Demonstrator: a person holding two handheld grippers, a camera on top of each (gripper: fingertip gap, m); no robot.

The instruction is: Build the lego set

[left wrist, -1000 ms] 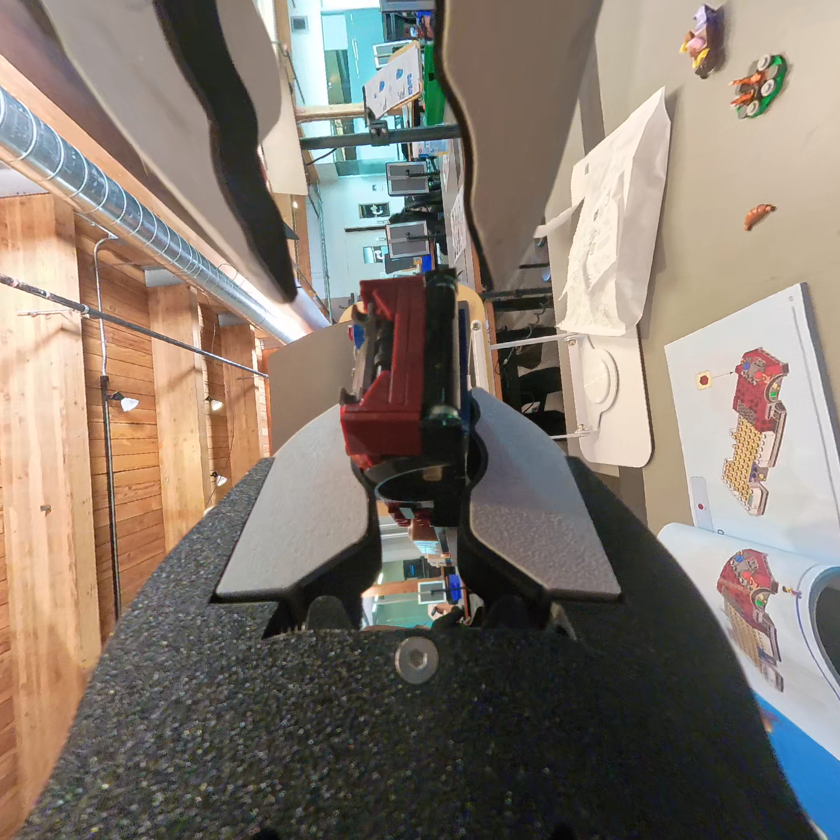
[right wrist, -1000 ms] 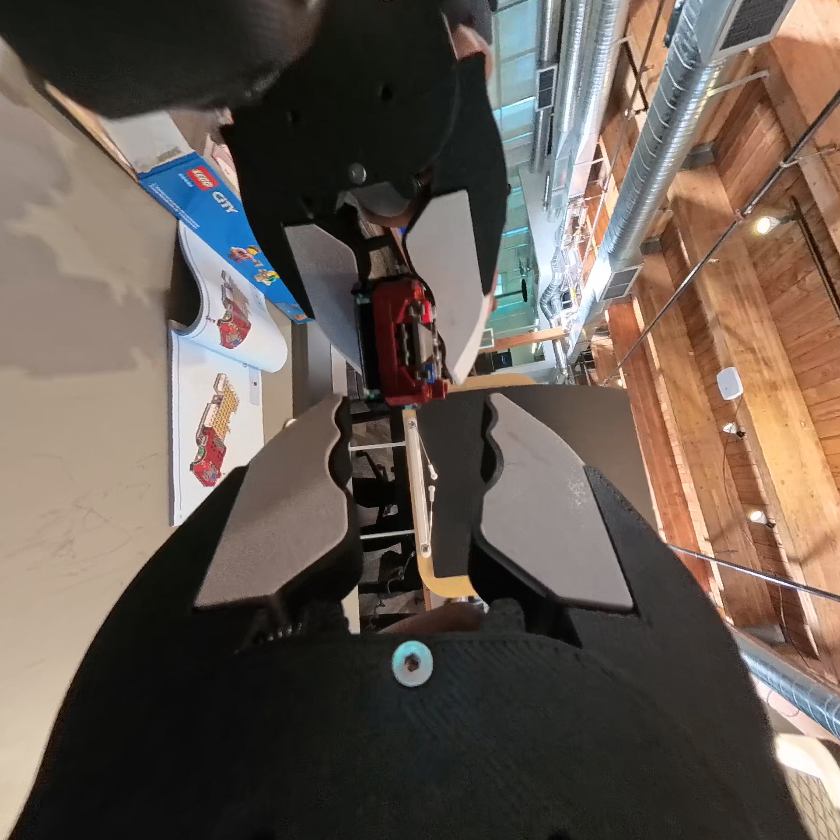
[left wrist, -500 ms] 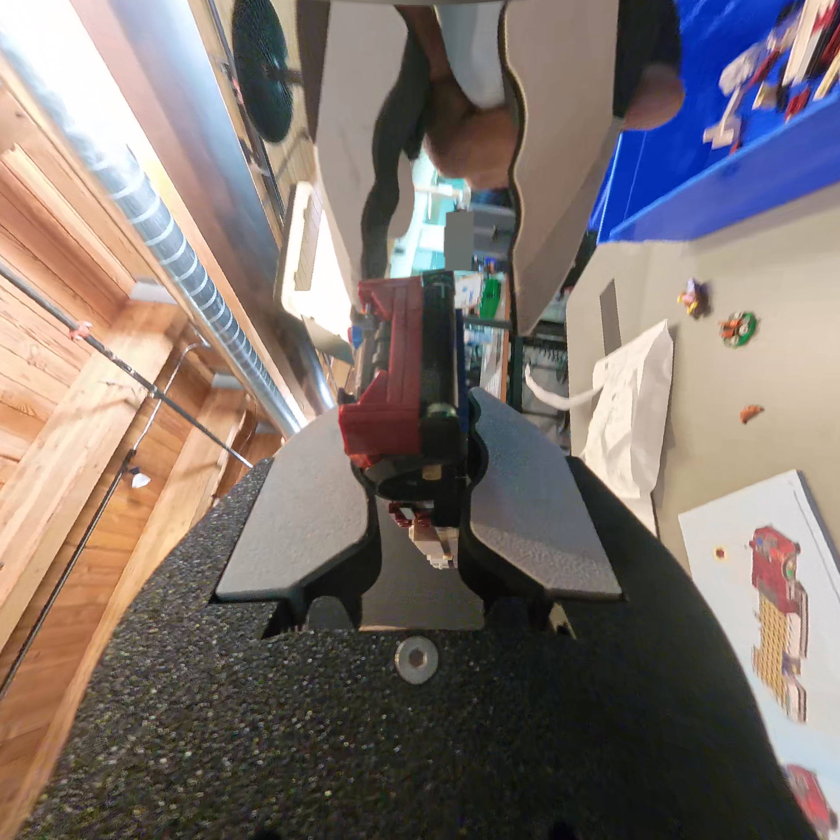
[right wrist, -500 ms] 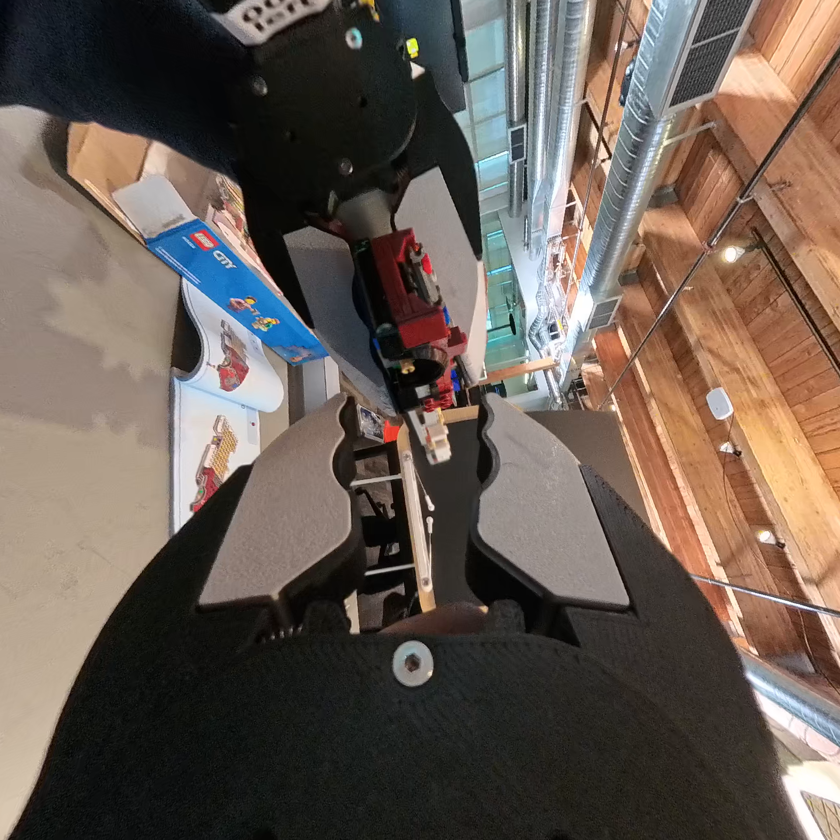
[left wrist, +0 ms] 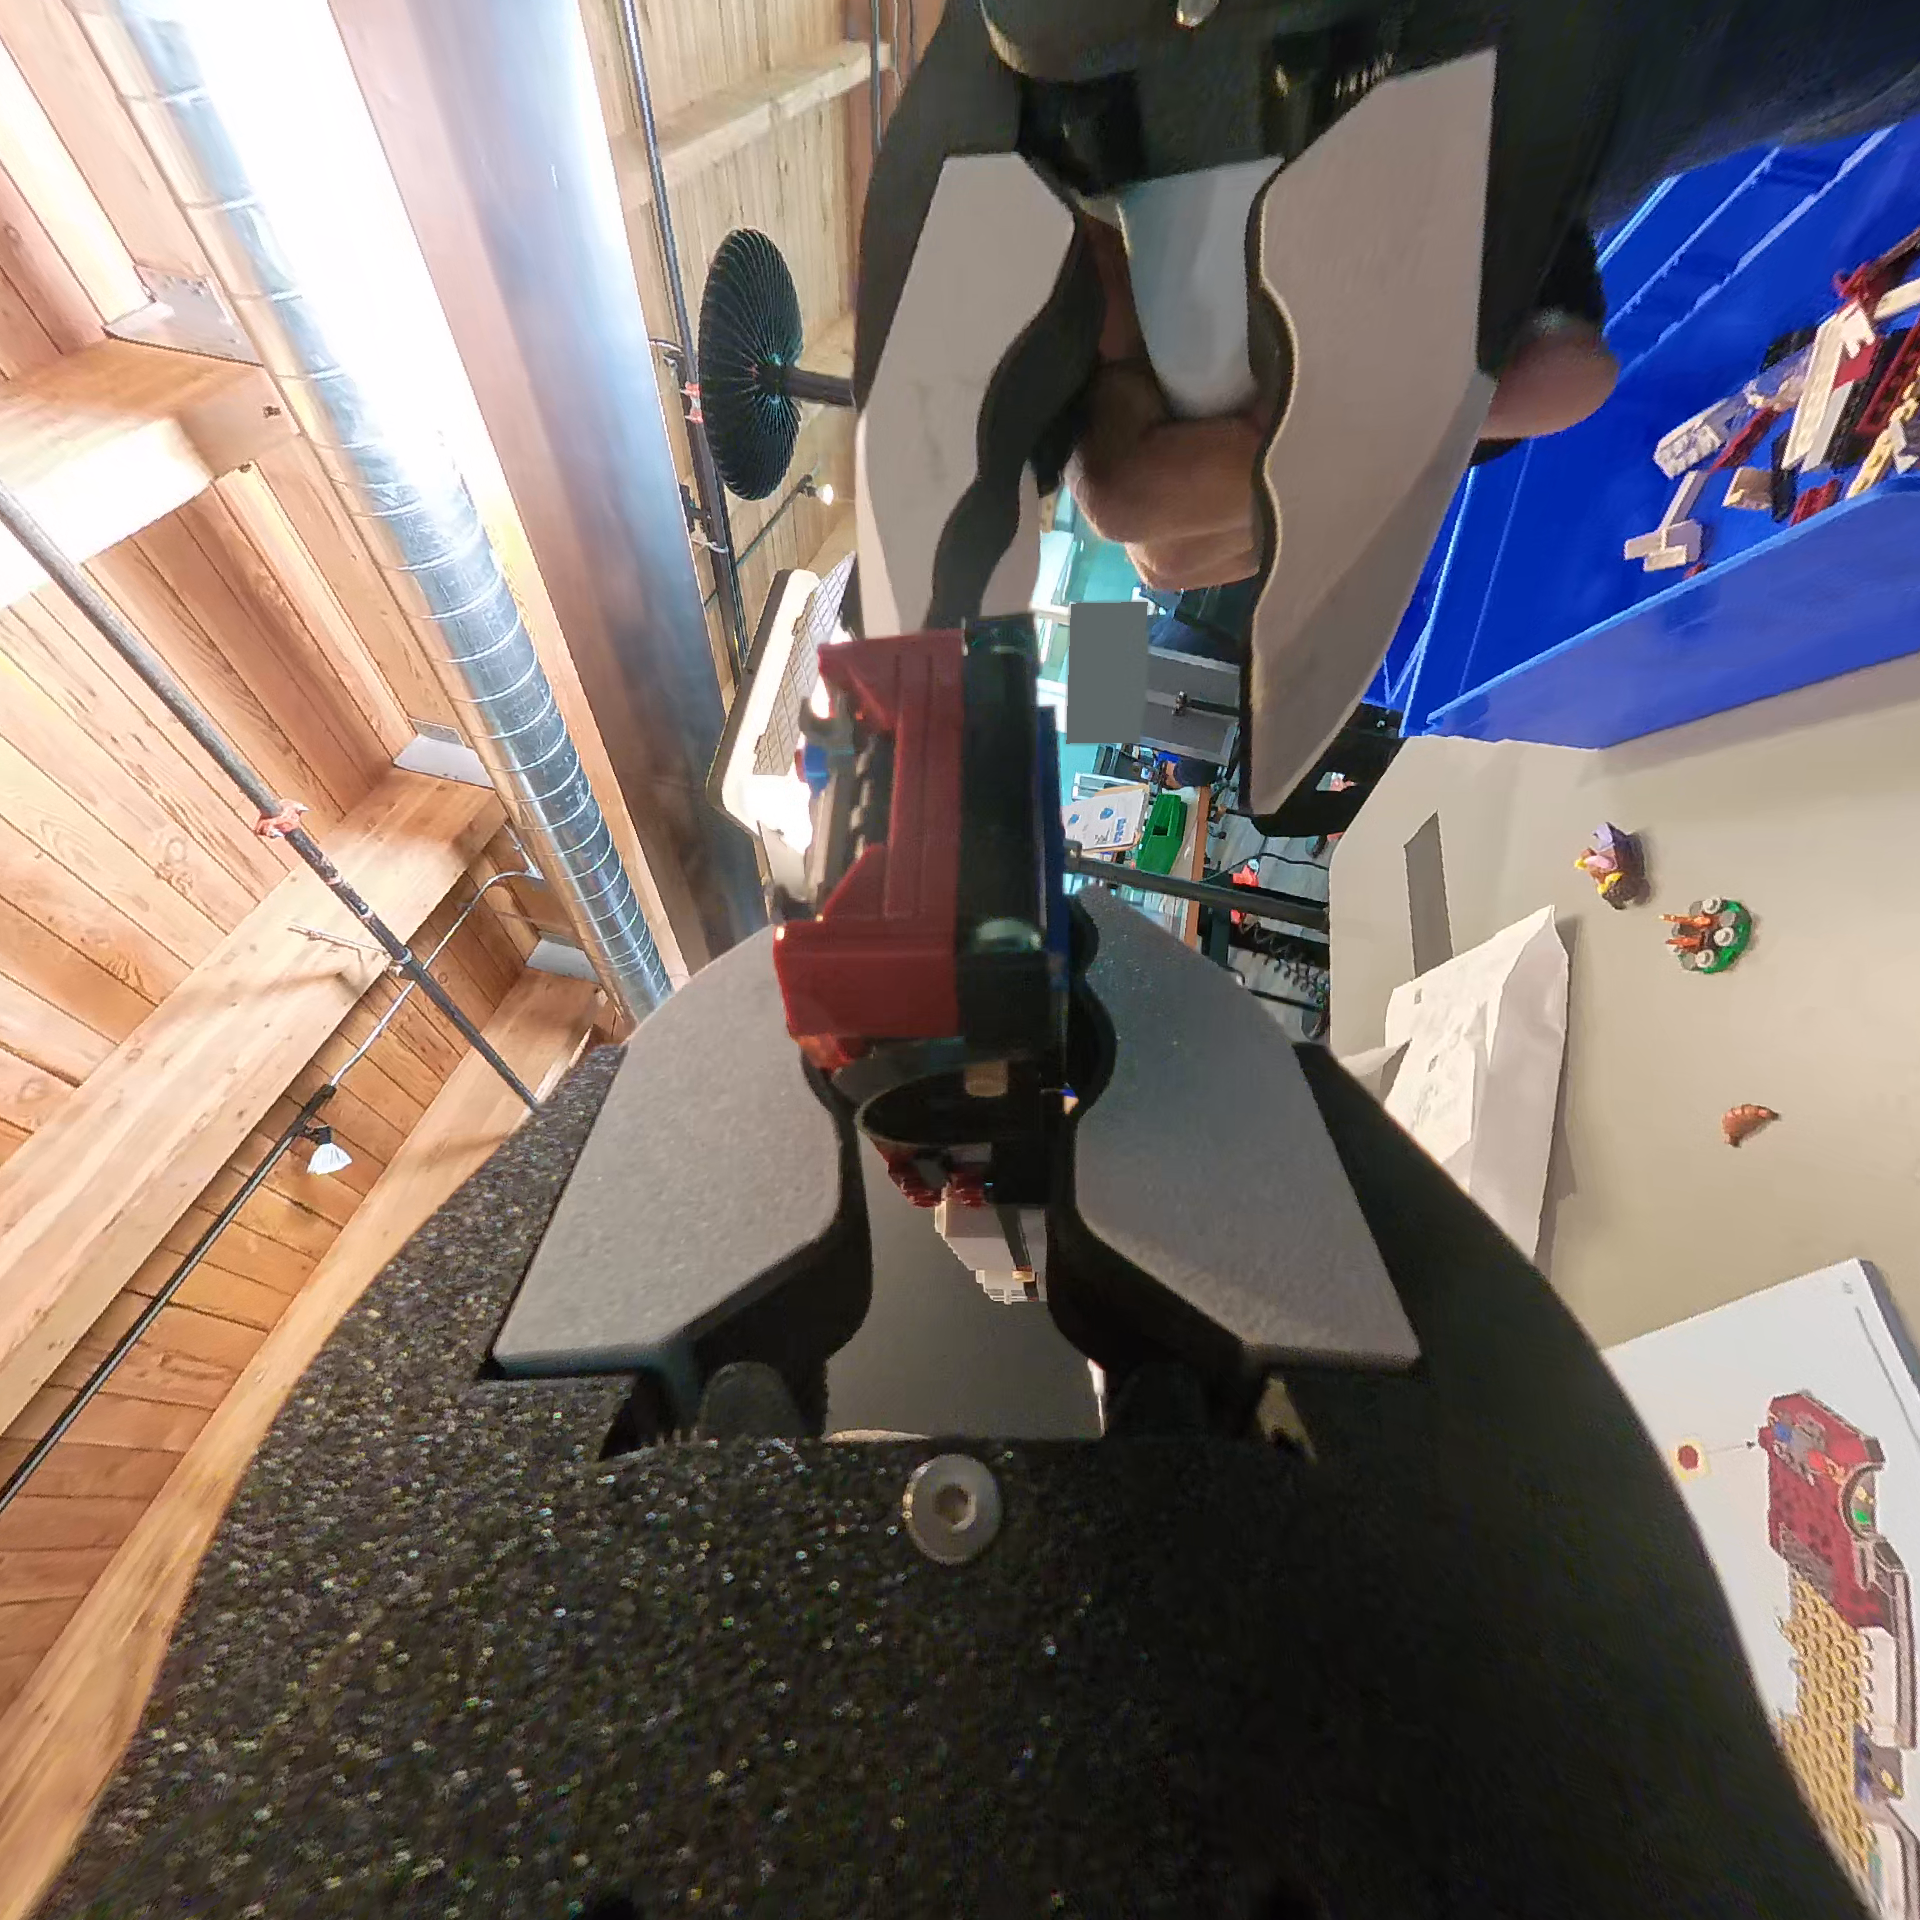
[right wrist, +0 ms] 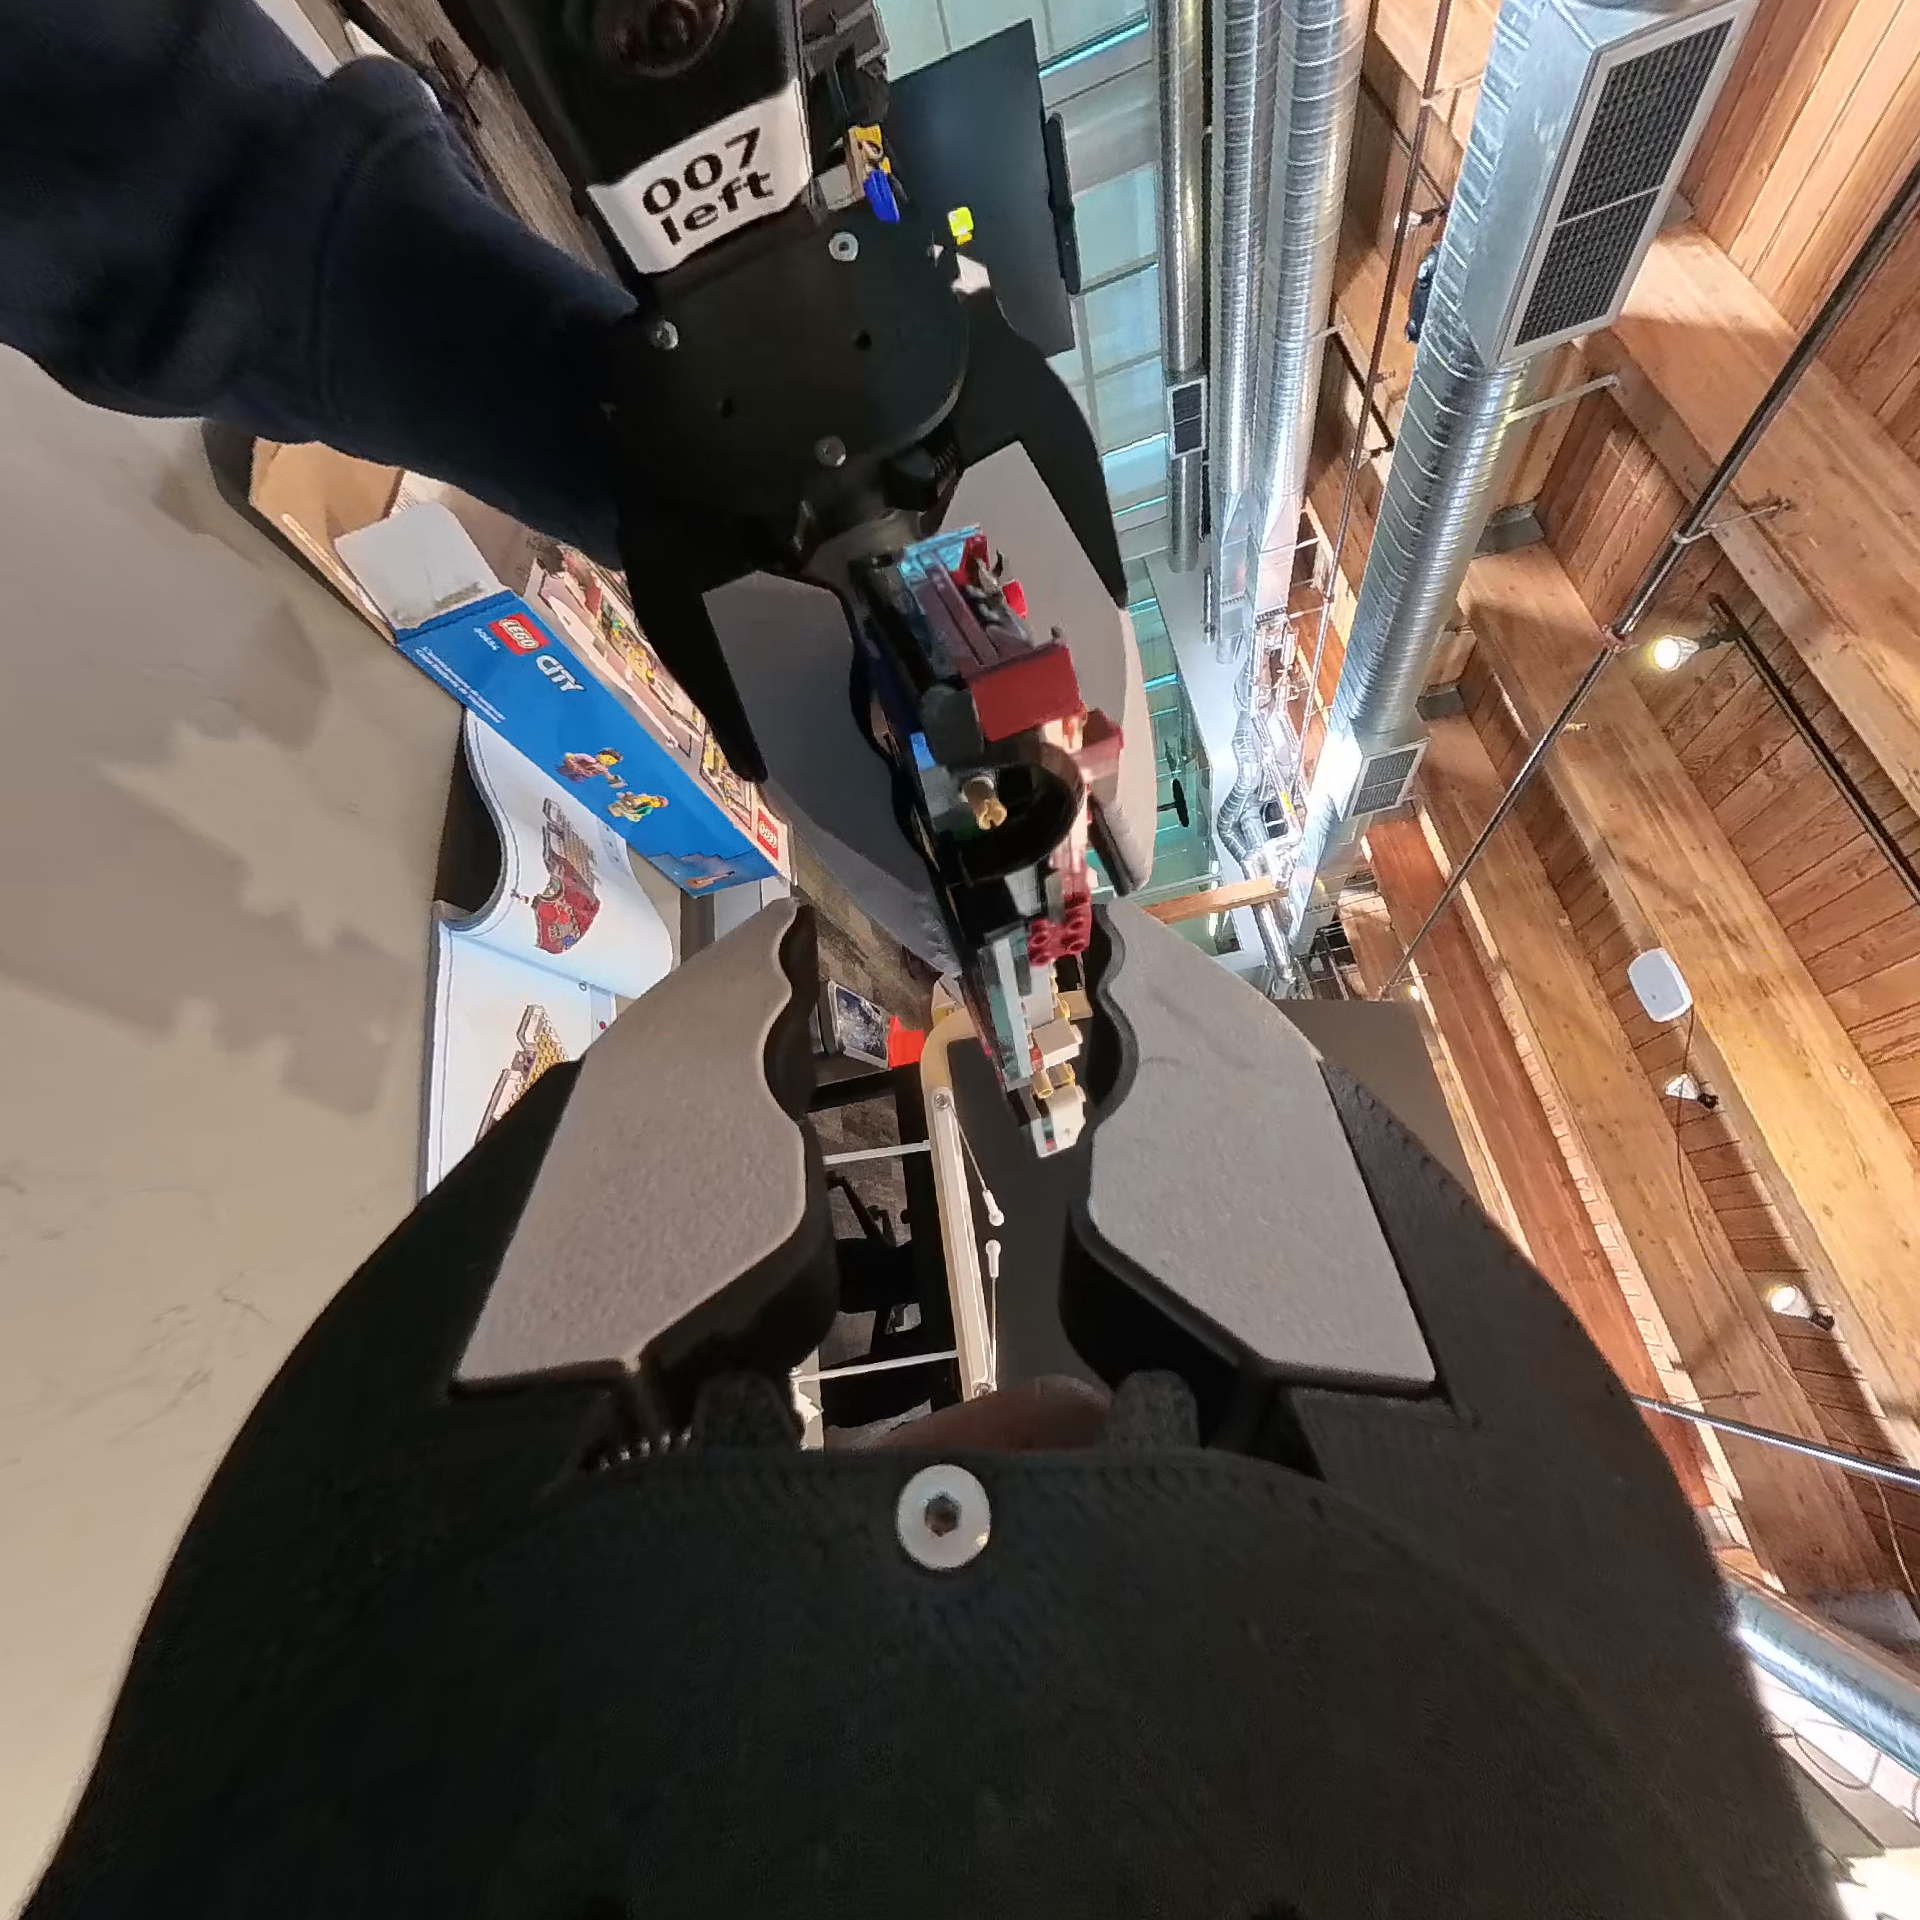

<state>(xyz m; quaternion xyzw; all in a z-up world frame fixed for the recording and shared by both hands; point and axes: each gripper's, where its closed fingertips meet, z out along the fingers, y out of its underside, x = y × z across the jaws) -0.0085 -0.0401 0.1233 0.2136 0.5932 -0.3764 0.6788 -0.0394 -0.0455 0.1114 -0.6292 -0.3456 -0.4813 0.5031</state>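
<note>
1. While the left gripper (left wrist: 940,997) clamps the brick model (left wrist: 925,894) at frame centre, both pads pressing its dark-red and black sides, the hold wants to stay square and steady.
2. Right gripper (right wrist: 951,997): fingers part-open, straddling the model's (right wrist: 997,790) pale tail end; the right pad (right wrist: 1117,987) sits at or just beside the dark-red brick, the left pad stands clear, so nothing is gripped.
3. Judgement: centre the tail between the pads before any squeeze, lest small bricks shear off.
4. Surroundings: booklet (left wrist: 1808,1558) lower right, blue tray (left wrist: 1683,561) upper right, blue box (right wrist: 582,717) left.
</note>
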